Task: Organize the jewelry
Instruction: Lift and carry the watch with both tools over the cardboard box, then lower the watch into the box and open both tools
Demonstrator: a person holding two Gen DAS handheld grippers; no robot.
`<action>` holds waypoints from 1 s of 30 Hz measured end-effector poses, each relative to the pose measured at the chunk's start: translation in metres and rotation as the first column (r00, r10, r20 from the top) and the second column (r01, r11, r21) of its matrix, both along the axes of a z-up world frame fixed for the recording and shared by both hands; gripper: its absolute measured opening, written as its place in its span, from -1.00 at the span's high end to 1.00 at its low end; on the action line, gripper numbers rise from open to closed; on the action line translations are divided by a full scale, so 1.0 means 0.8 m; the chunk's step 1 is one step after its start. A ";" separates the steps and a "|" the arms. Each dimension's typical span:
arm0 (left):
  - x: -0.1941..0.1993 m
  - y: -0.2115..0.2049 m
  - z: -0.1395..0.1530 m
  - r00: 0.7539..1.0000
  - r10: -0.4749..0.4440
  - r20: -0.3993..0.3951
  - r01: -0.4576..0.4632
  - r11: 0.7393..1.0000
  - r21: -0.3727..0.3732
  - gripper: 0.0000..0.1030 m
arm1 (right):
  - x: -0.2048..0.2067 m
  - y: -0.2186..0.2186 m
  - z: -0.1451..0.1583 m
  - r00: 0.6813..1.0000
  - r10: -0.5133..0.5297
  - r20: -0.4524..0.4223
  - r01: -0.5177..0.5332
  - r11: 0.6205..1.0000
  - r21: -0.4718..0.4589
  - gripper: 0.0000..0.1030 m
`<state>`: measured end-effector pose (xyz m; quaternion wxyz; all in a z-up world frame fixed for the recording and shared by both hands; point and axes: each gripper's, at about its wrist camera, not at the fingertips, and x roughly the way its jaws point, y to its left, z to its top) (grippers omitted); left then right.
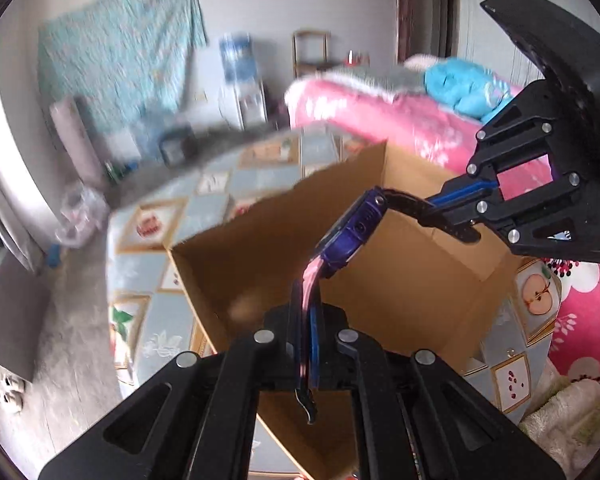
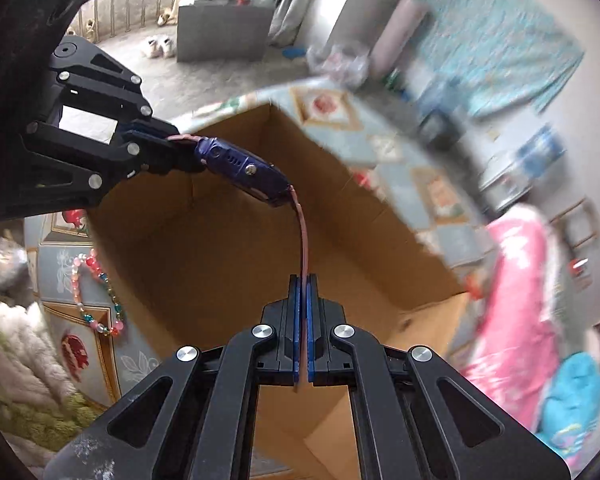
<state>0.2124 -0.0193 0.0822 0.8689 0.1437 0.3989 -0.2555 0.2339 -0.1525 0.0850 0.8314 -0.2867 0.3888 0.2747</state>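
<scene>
Left wrist view: the left tool (image 1: 306, 354) clamps a watch's (image 1: 350, 232) pink strap, the right tool (image 1: 466, 218) clamps the other strap, holding it above an open cardboard box (image 1: 412, 312).

Right wrist view: same two-tool hold; a beaded bracelet (image 2: 96, 288) lies on the table (image 2: 392, 148), seemingly unsorted. The watch is not yet dropped in.

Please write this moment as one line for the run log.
left gripper: shut on watch strap | right gripper: shut on other strap | watch: over open cardboard box | bead bracelet: on table beside box
</scene>
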 end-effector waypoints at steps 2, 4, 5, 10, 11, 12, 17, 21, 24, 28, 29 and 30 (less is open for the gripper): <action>0.038 -0.005 -0.021 0.993 -0.009 -0.116 0.013 0.999 0.038 0.94 | 0.049 0.002 -0.024 0.985 0.011 -0.172 -0.008 1.000 0.020 0.99; 0.068 -0.007 -0.040 0.979 0.013 -0.201 0.001 0.998 0.071 0.93 | 0.085 0.002 -0.043 0.961 0.010 -0.275 0.001 0.999 0.041 0.98; 0.082 -0.009 -0.052 0.966 0.014 -0.256 0.009 0.996 0.088 0.90 | 0.104 0.003 -0.055 0.936 0.022 -0.350 -0.004 0.999 0.054 0.98; 0.098 -0.025 -0.065 0.969 0.038 -0.244 0.005 0.985 0.171 0.75 | 0.169 0.002 -0.090 0.888 -0.008 -0.460 0.041 0.997 0.061 0.74; 0.101 -0.026 -0.065 0.969 0.043 -0.243 -0.001 0.986 0.169 0.63 | 0.176 0.001 -0.093 0.887 -0.015 -0.461 0.048 0.997 0.060 0.66; 0.104 -0.024 -0.065 0.967 0.046 -0.251 -0.005 0.987 0.164 0.49 | 0.180 -0.001 -0.094 0.887 -0.020 -0.462 0.056 0.996 0.064 0.60; 0.101 0.000 -0.040 0.981 0.091 -0.170 -0.074 0.992 0.104 0.45 | 0.185 -0.009 -0.080 0.914 -0.046 -0.403 0.089 0.992 0.089 0.38; 0.068 0.038 -0.002 0.982 0.182 -0.046 -0.182 0.983 0.003 0.28 | 0.171 -0.001 -0.069 0.922 -0.012 -0.387 0.072 0.988 0.139 0.37; 0.035 0.064 0.013 0.966 0.257 0.015 -0.256 0.964 -0.070 0.07 | 0.165 0.019 -0.066 0.908 0.017 -0.418 0.062 0.983 0.174 0.37; -0.006 0.099 0.002 0.938 0.346 0.000 -0.341 0.924 -0.173 -0.04 | 0.168 0.059 -0.085 0.848 0.052 -0.528 0.066 0.977 0.201 0.39; -0.012 0.103 -0.003 0.934 0.358 -0.013 -0.354 0.916 -0.188 -0.04 | 0.169 0.070 -0.096 0.825 0.048 -0.563 0.075 0.978 0.194 0.42; -0.016 0.106 -0.009 0.930 0.366 -0.027 -0.364 0.908 -0.206 -0.05 | 0.171 0.079 -0.108 0.800 0.042 -0.599 0.089 0.978 0.187 0.49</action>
